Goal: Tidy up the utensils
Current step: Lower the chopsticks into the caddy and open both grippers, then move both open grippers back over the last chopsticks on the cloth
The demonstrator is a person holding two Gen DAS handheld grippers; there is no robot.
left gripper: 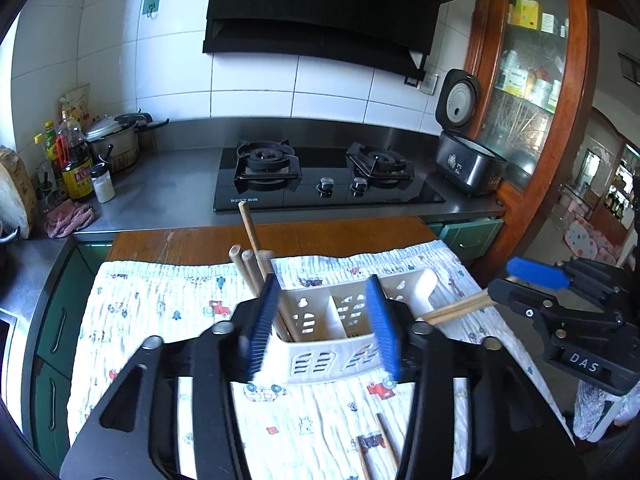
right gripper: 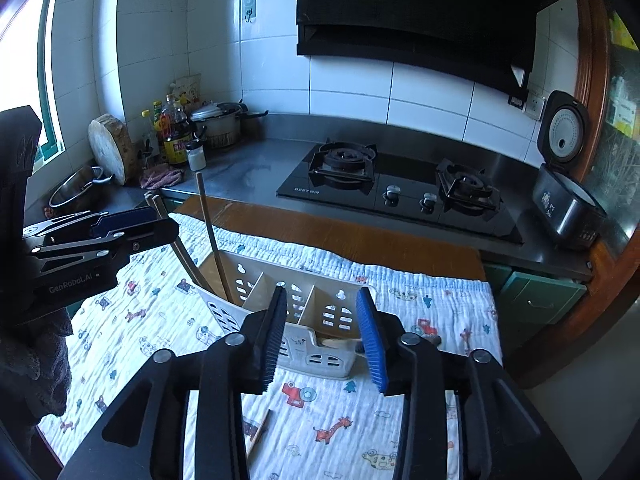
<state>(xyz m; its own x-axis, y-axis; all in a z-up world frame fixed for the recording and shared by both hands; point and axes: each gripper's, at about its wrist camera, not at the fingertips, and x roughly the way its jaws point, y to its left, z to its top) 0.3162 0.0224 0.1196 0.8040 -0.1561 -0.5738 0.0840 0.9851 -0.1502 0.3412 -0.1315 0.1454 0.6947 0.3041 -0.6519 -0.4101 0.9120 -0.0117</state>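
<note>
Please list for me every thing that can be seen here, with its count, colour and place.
holder: one, white, on the cloth
standing chopsticks: about four, wooden, holder's left compartment
slanting chopsticks: apparently two, wooden, by holder's right end
loose chopsticks: two, wooden, near cloth edge
cloth: one, white, printed, on wooden table
hob: one, black, counter
rice cooker: one, black, lid open, counter right
bottles: several, counter left
left gripper: blue fingers open
right gripper: blue fingers open

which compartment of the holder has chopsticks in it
The left end compartment of the white utensil holder, by the left gripper: several wooden chopsticks stand there. The middle and right compartments look empty.
</note>
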